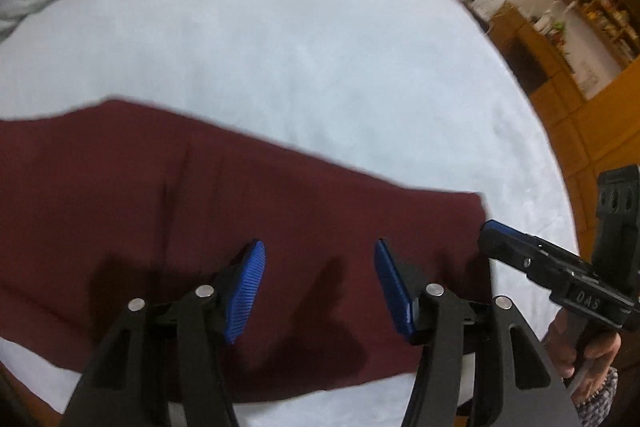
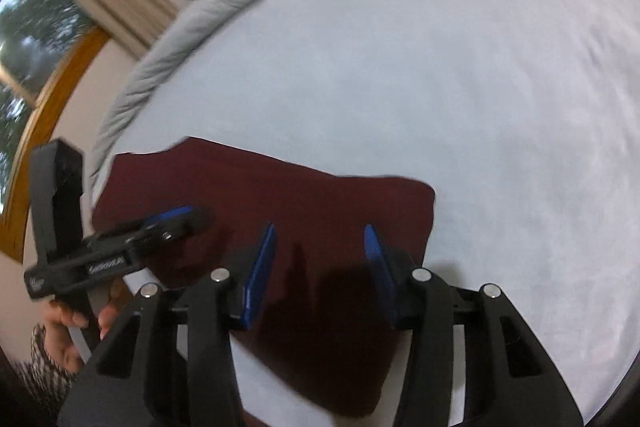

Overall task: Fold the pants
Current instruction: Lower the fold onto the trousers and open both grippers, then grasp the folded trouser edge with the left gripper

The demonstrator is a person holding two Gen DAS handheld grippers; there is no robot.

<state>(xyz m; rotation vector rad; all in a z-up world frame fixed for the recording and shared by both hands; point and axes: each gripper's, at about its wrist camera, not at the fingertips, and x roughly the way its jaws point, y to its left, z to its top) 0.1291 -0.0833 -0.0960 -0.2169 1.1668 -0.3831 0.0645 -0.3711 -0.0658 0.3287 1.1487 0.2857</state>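
Over the flat maroon fabric pants (image 1: pixel 240 207) on the pale blue bedsheet (image 1: pixel 300 47), both claws hover released. Left gripper (image 1: pixel 320 283) and right gripper (image 2: pixel 320 259) should pinch 2 matching edge points, then lift evenly.

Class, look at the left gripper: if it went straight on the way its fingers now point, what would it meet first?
Most likely the maroon pants. The left gripper is open and aimed at the cloth lying on the bed sheet. Depth is unclear, so how soon it would touch cannot be told.

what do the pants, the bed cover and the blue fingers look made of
Pants: maroon woven or knit cloth, matte, lying soft with creases. Bed cover: pale blue, faintly fuzzy, perhaps fleece. Blue fingers: ribbed pads, likely rubber or plastic, on black plastic-looking arms.
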